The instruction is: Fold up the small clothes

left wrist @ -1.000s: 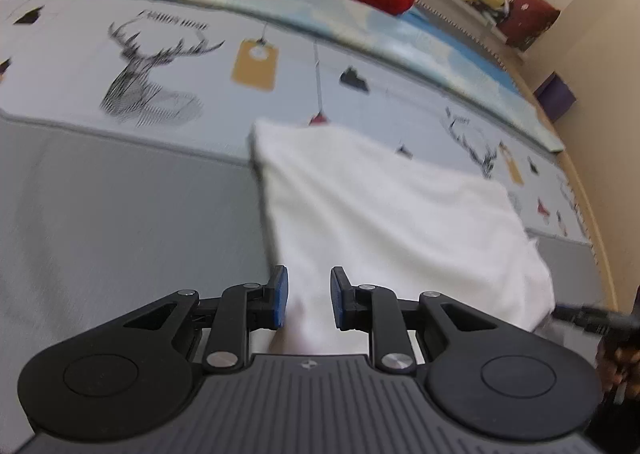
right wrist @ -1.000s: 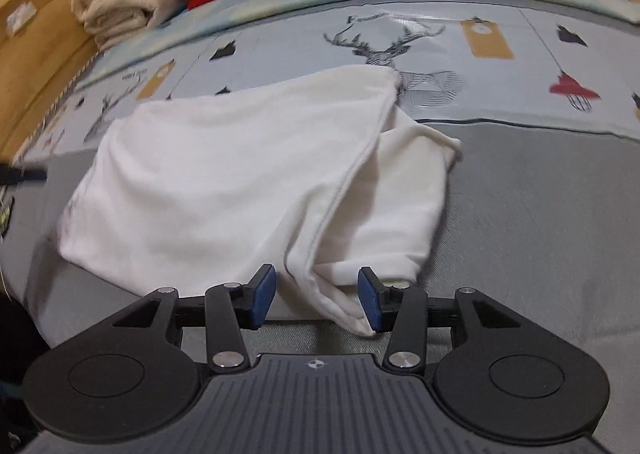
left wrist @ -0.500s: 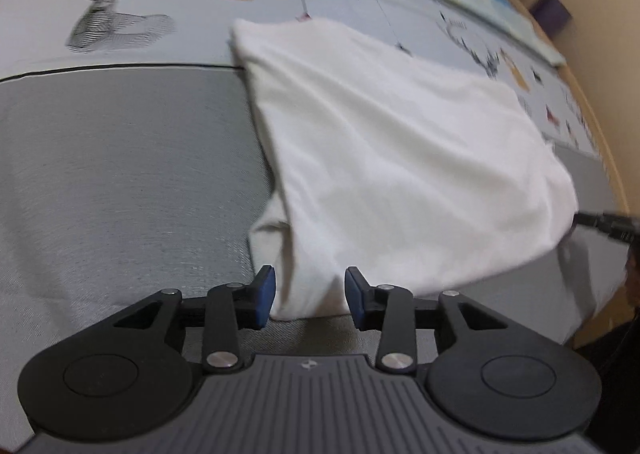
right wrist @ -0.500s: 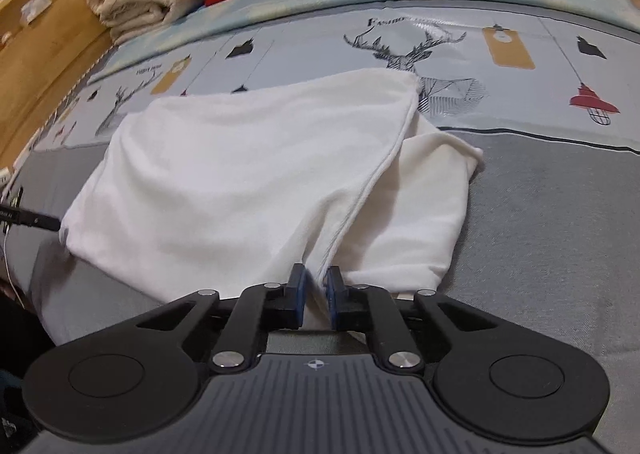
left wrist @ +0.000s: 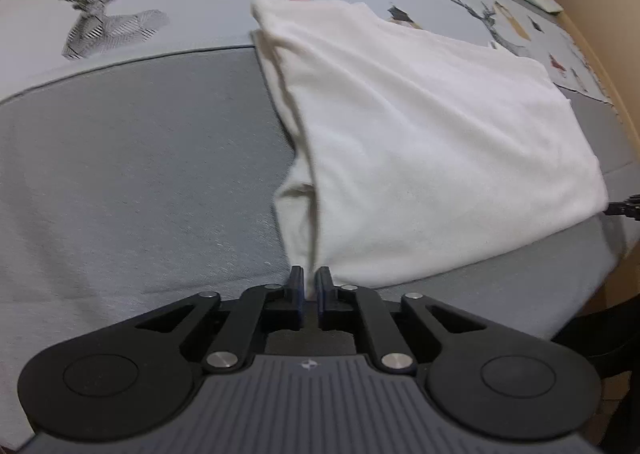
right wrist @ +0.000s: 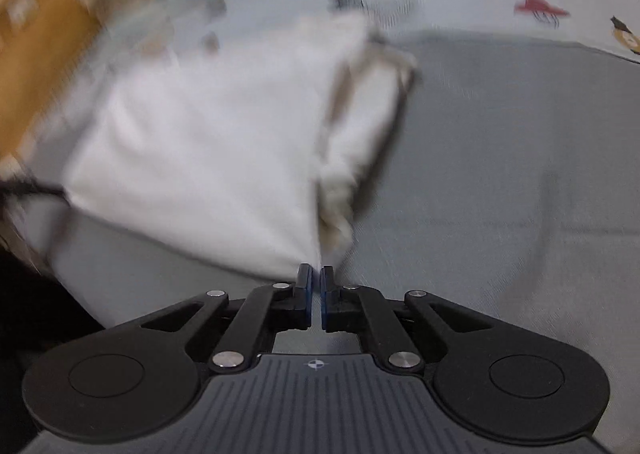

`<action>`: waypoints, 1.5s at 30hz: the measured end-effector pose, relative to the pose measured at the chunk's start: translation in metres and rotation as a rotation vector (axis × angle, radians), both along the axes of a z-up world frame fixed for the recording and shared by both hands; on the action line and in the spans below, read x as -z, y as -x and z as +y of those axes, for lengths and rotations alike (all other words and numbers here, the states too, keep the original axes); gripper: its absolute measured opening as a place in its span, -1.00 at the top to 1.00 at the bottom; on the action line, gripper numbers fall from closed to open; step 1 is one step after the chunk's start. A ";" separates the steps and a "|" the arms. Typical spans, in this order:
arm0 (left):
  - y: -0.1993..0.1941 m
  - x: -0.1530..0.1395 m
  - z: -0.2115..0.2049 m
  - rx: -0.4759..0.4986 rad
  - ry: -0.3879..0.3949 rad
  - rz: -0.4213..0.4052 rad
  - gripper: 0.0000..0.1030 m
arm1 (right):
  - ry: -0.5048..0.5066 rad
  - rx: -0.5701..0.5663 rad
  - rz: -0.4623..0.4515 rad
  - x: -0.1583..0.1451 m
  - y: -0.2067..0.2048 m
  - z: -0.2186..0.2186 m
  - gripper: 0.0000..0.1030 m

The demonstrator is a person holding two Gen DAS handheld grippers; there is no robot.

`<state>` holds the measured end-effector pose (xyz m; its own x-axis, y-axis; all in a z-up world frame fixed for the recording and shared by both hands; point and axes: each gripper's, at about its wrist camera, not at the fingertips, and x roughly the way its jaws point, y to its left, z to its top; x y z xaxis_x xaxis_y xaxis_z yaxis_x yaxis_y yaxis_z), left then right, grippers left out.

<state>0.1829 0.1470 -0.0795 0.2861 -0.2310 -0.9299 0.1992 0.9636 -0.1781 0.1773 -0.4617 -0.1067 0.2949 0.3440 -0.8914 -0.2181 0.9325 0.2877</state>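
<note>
Both claws clamped on near corners of the white garment (left wrist: 432, 141): left gripper (left wrist: 311, 286) on its corner, right gripper (right wrist: 316, 286) on the opposite. Cloth runs forward from both jaws; likely next: carry the near edge away.

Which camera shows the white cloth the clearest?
The left wrist view. There the white cloth is sharp, with its folded edges plain, and the left claw pinches its near corner. The right wrist view shows the same cloth, but smeared by blur, with the right claw shut on another corner.
</note>
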 end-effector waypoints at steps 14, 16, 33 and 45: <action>-0.011 0.003 -0.033 0.107 0.005 -0.029 0.85 | -0.079 -0.044 -0.226 -0.038 -0.013 0.040 0.91; -0.014 0.027 -0.026 0.064 -0.099 0.085 0.58 | 0.024 -0.078 -0.182 -0.026 -0.022 0.053 0.90; -0.031 0.010 -0.044 0.062 -0.069 -0.045 0.50 | 0.164 -0.008 -0.201 -0.026 -0.047 0.061 0.59; -0.044 -0.018 -0.054 0.016 -0.004 -0.204 0.27 | 0.231 0.004 -0.205 -0.017 -0.062 0.070 0.36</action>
